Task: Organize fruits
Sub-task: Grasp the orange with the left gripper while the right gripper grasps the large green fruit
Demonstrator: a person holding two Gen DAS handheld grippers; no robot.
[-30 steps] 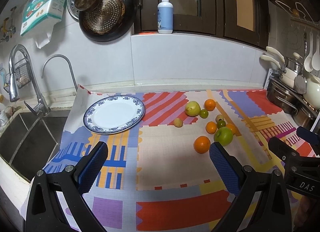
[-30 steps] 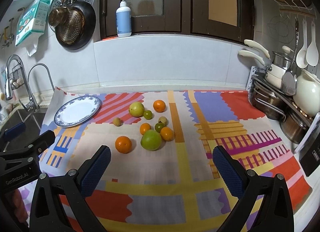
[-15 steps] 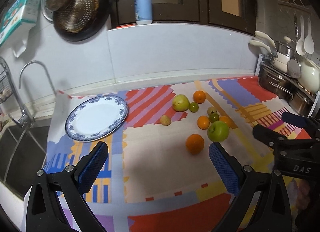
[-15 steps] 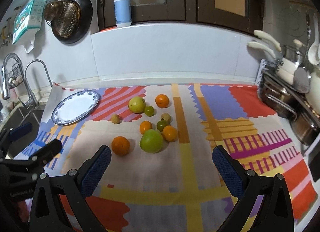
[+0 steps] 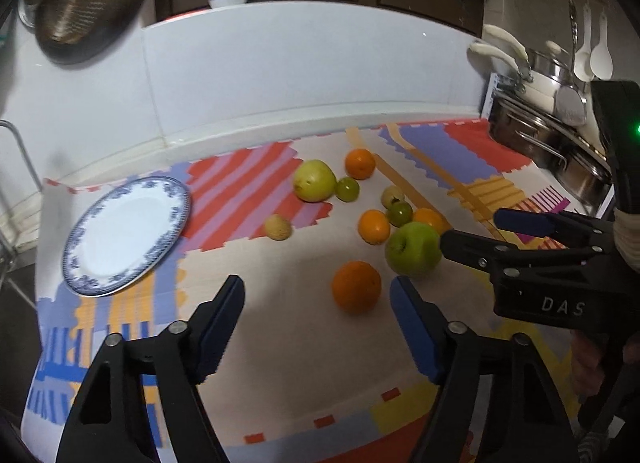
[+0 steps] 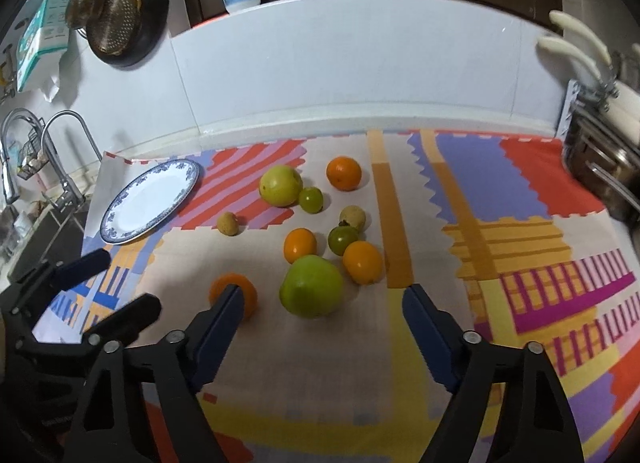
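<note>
The big orange [image 5: 356, 286] and green apple [image 6: 311, 291] sit nearest you on the mat [image 6: 460, 191], firm, round and prone to roll. Grip each across its middle. Your left gripper [image 5: 318, 327] and right gripper [image 6: 322, 329] are closing, nothing between them; the plate [image 5: 72, 263] waits well left.

We hold our left gripper [image 5: 318, 297] tilted downward, its two blue-padded fingers [image 5: 416, 327] spread apart and closing, with nothing pressed between the pads. Our right gripper [image 6: 324, 307] points down at a similar slant, its jaws also closing and still apart, gripping nothing. In the left wrist view the right gripper reaches in from the right edge, and part of our right hand [image 5: 586, 363] shows below its black body. In the right wrist view the left gripper enters from the lower left.
</note>
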